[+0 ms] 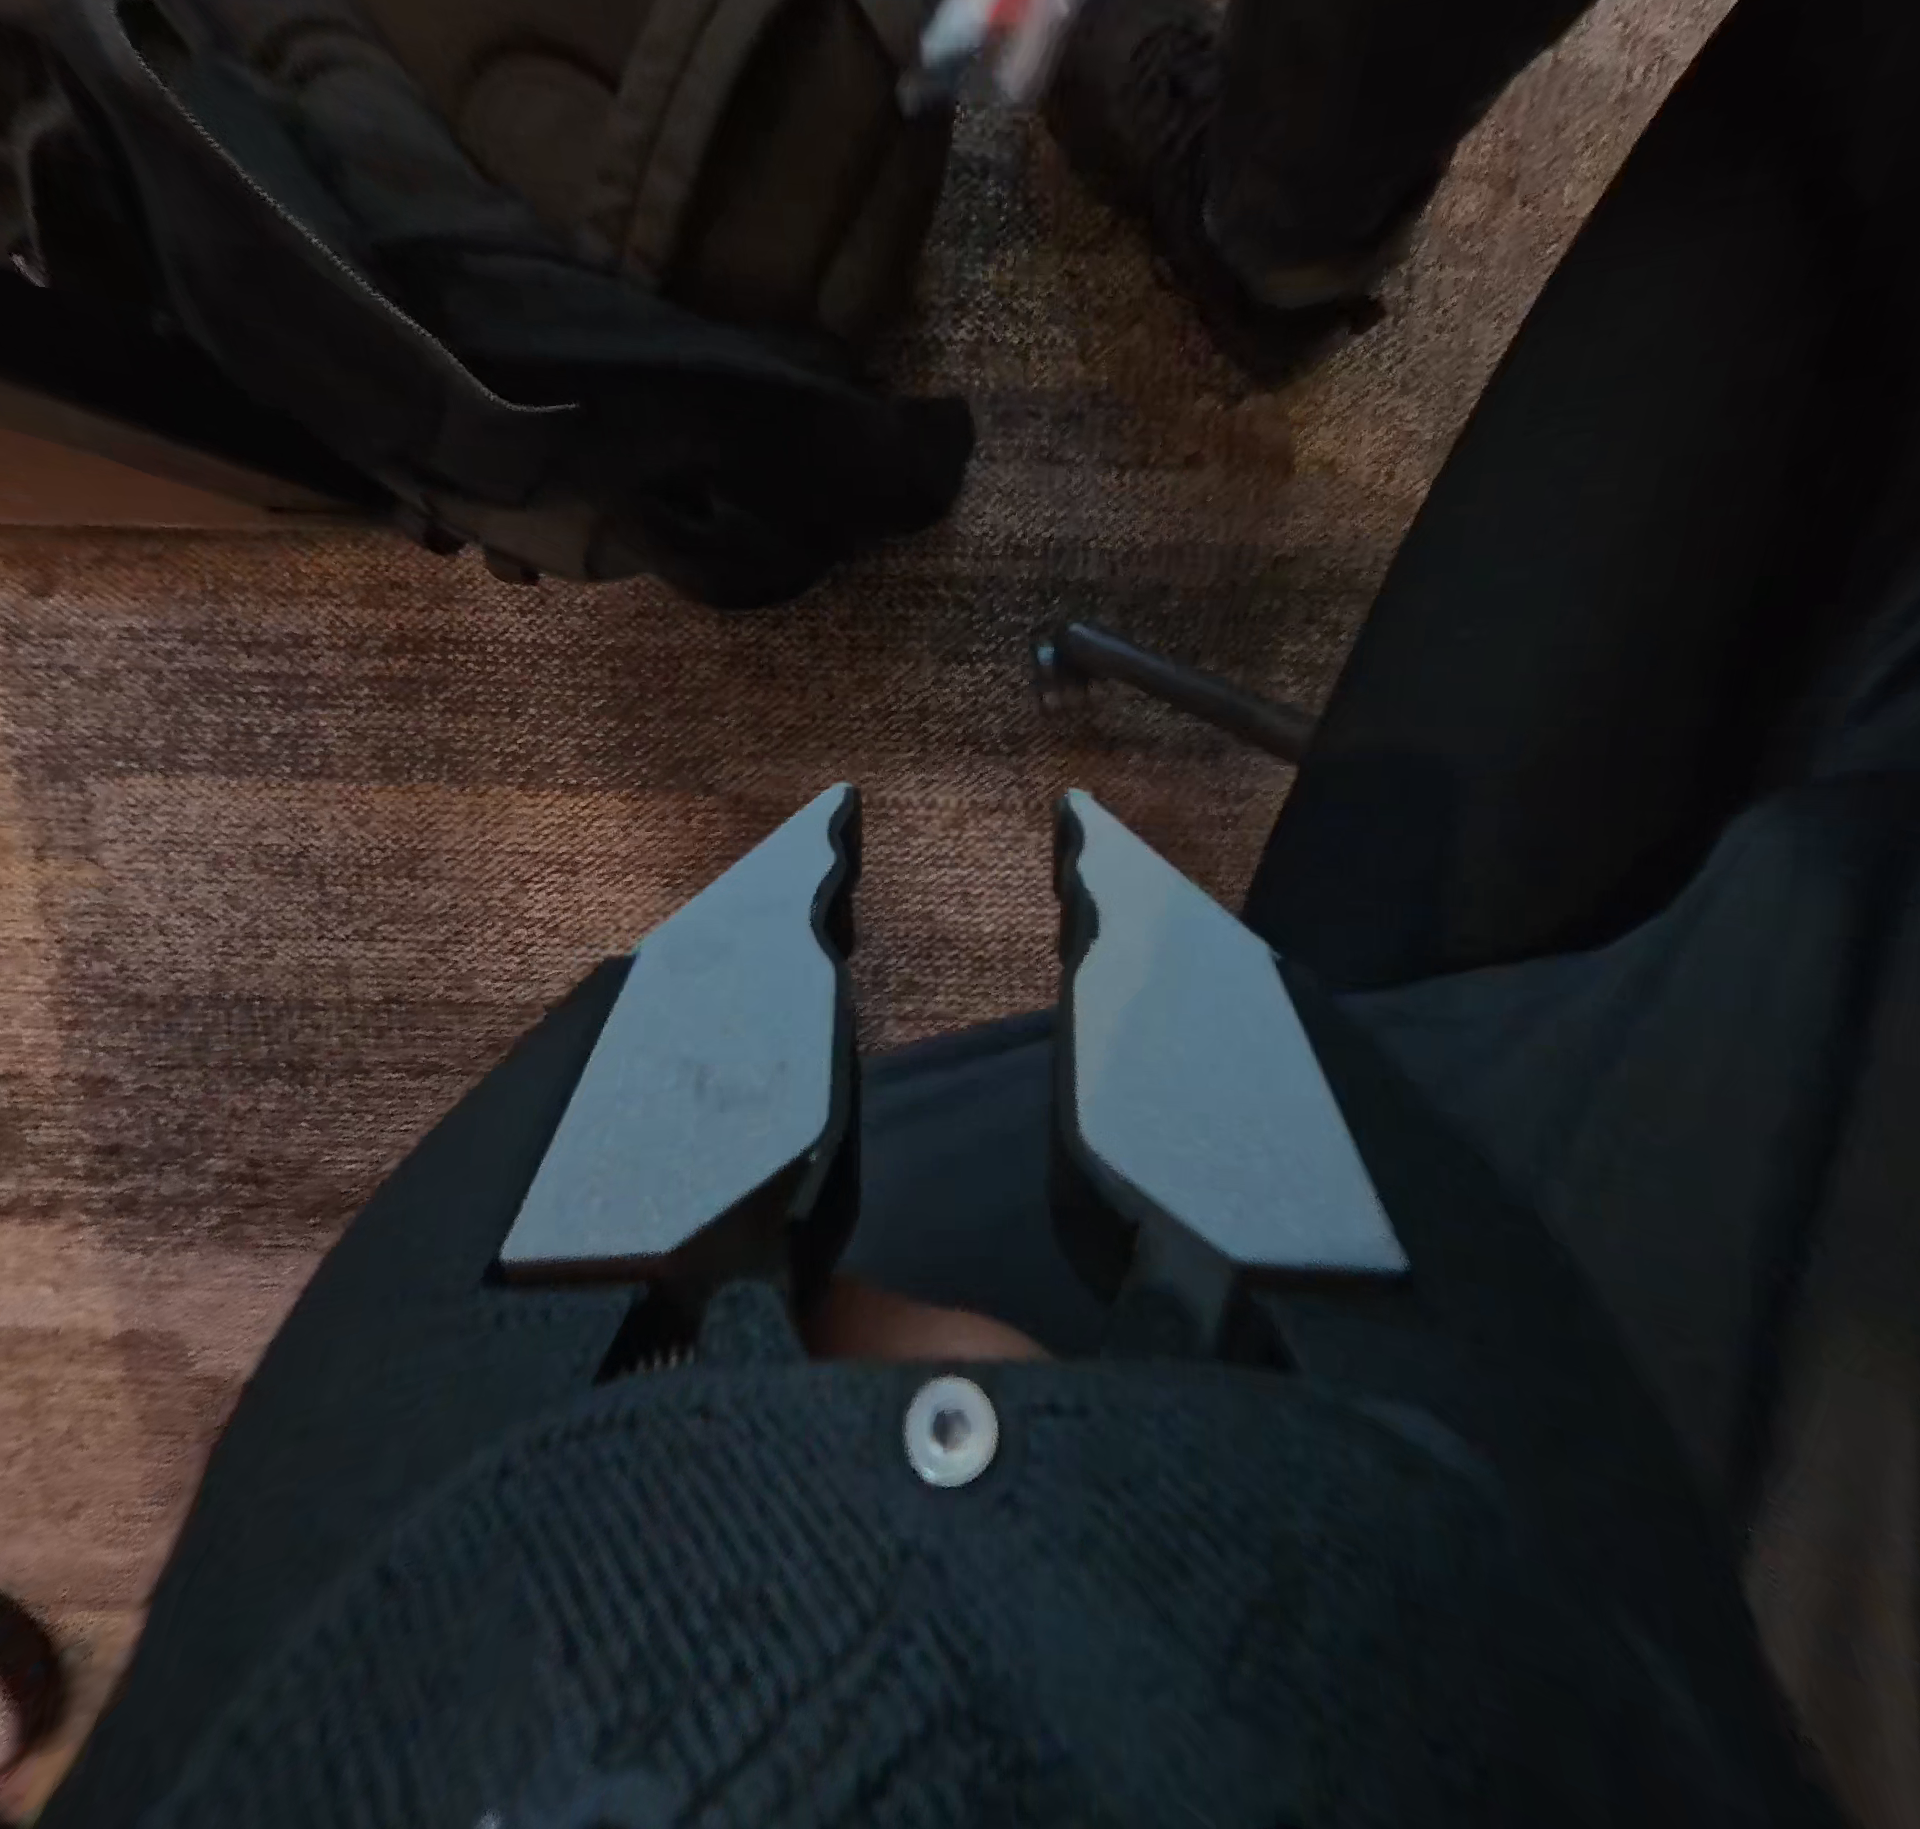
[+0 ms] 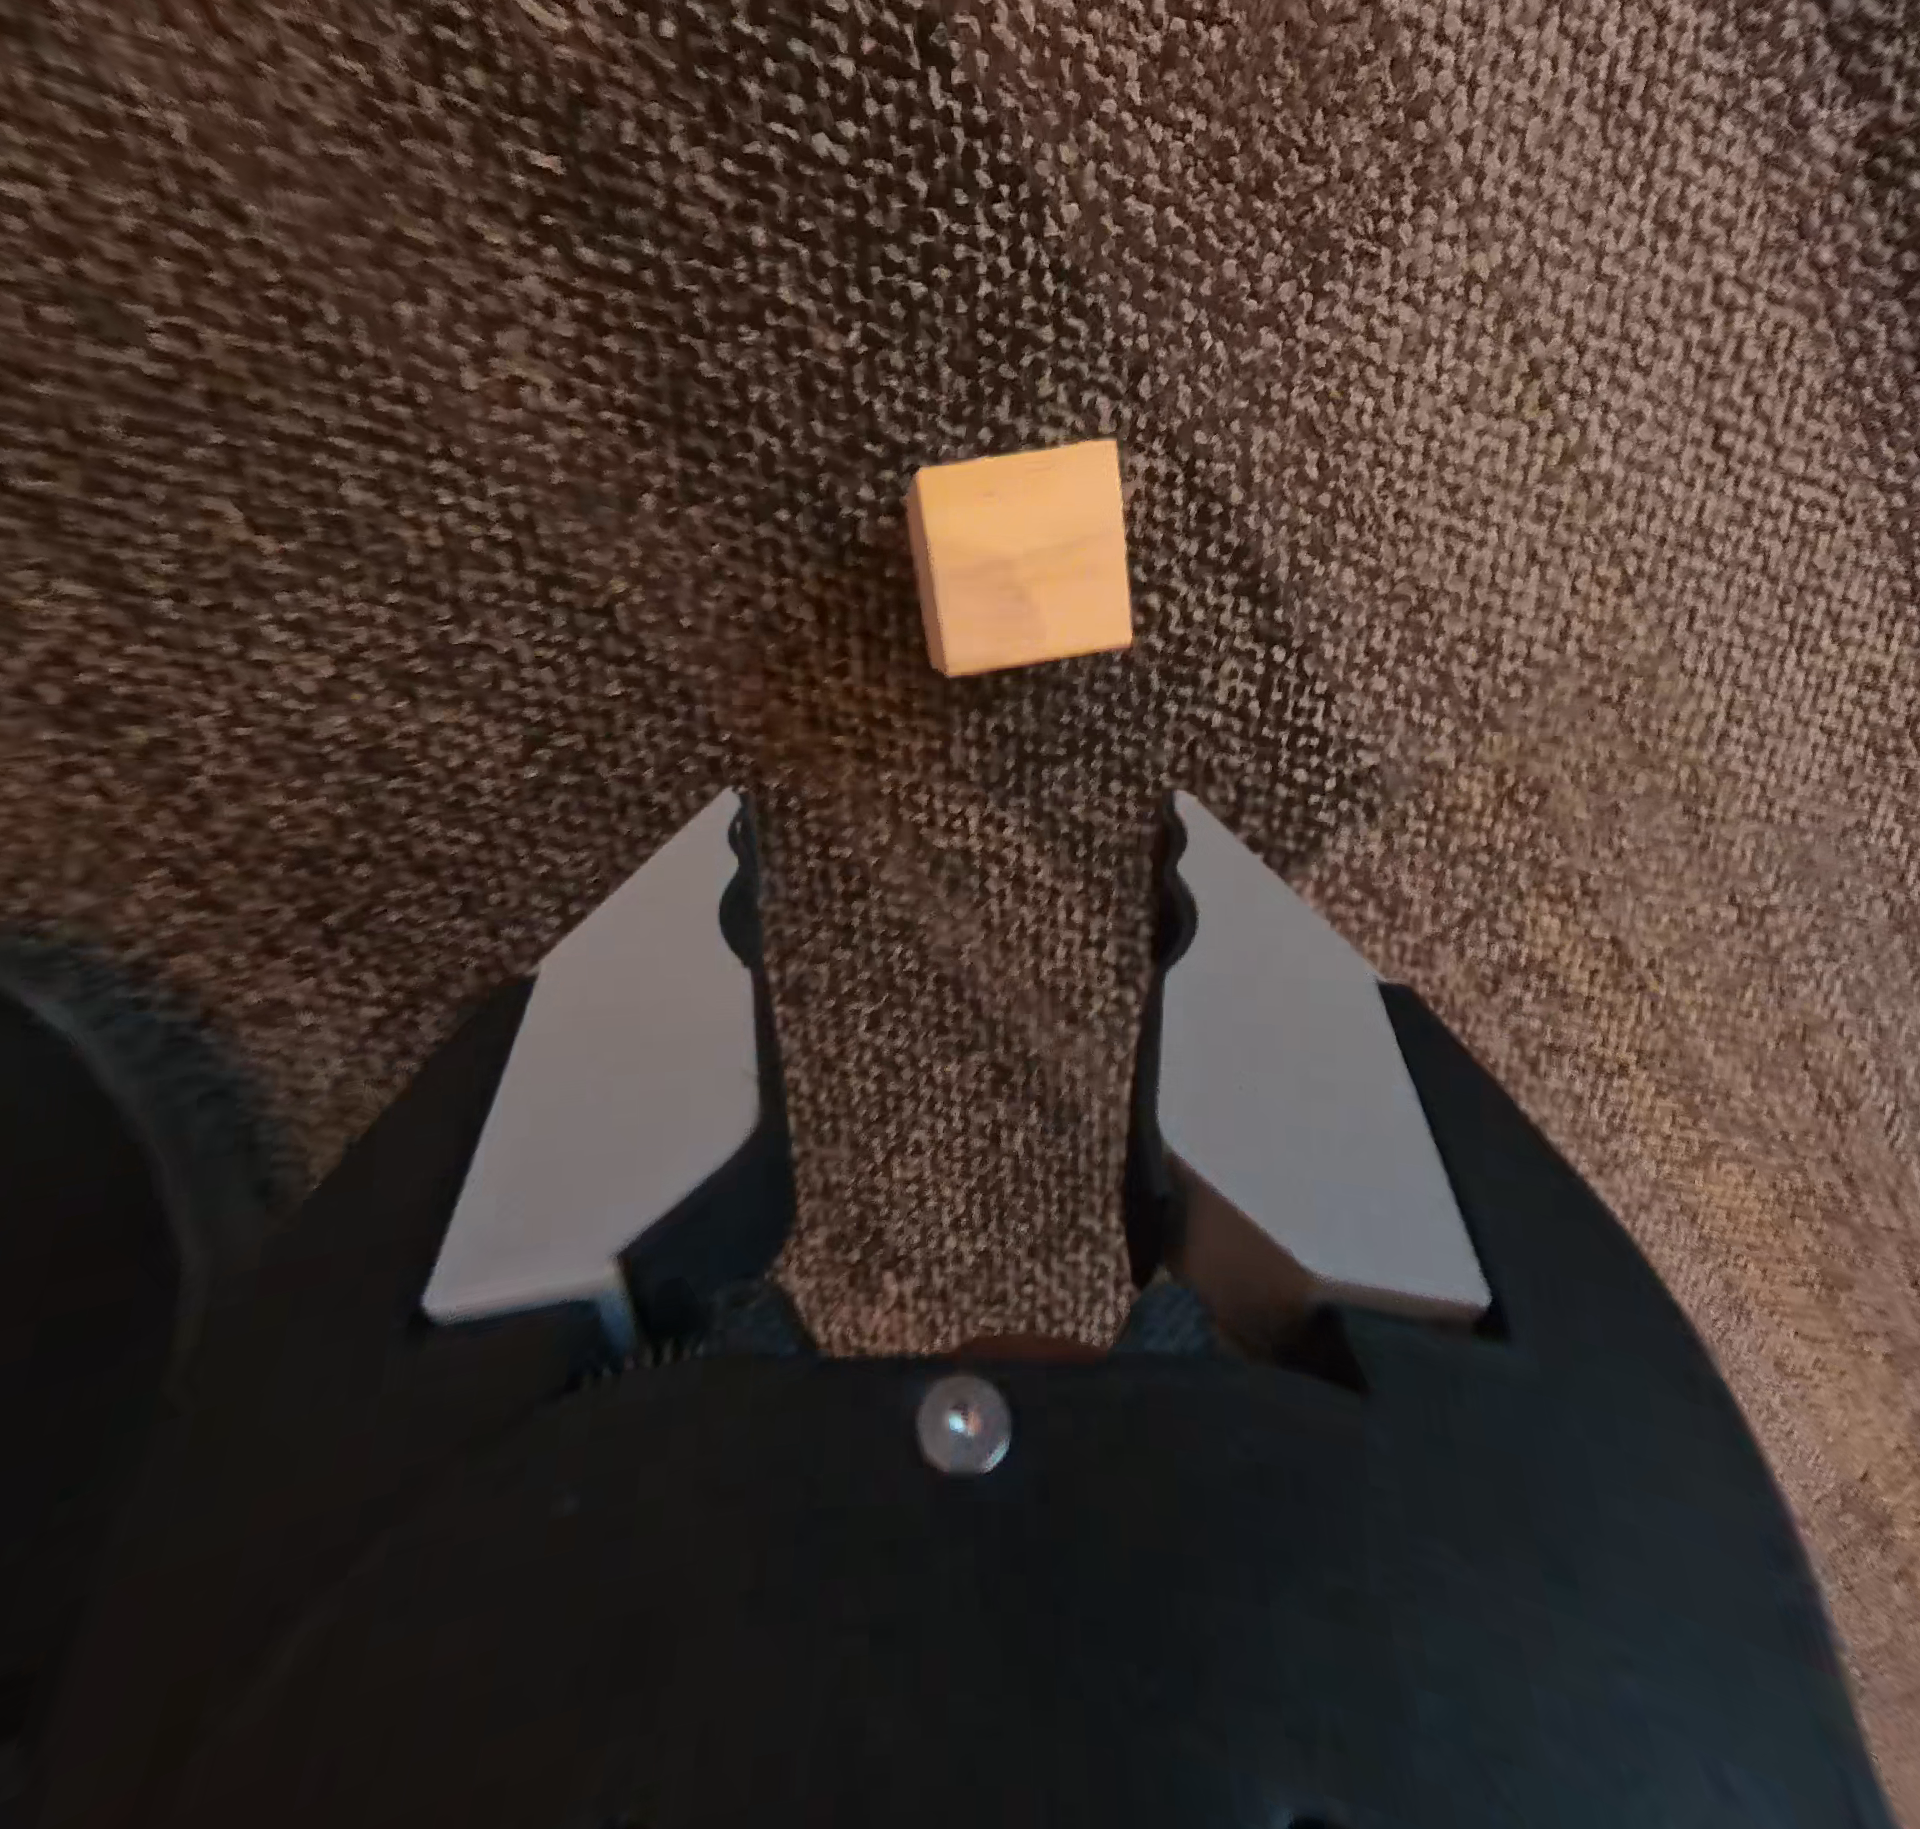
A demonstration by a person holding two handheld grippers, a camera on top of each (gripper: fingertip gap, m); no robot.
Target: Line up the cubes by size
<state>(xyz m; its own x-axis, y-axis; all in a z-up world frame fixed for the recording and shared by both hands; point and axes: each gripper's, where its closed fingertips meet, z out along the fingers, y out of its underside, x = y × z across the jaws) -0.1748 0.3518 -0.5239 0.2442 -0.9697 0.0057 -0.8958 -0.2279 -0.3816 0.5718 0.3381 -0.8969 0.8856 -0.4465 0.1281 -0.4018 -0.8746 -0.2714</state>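
Brown carpet point(image 2: 1455, 325) covers the floor under both of my grippers. Through the right wrist view, my right gripper point(image 2: 956, 813) points at the carpet with its jaws parted fairly wide and nothing between them. One small wooden cube point(image 2: 1018, 558) sits on the carpet at twelve o'clock from the fingertips, near them but apart, slightly turned so its edges do not line up with the fingers. I see no other cube in either view.

Through the left wrist view, my left gripper point(image 1: 956, 813) holds nothing, its jaws set to a narrower gap over the carpet. At ten to eleven o'clock lies a black bag point(image 1: 416, 325). A dark rod point(image 1: 1174, 683) rests on the carpet at one o'clock, and dark trouser fabric point(image 1: 1610, 532) fills the three o'clock side.
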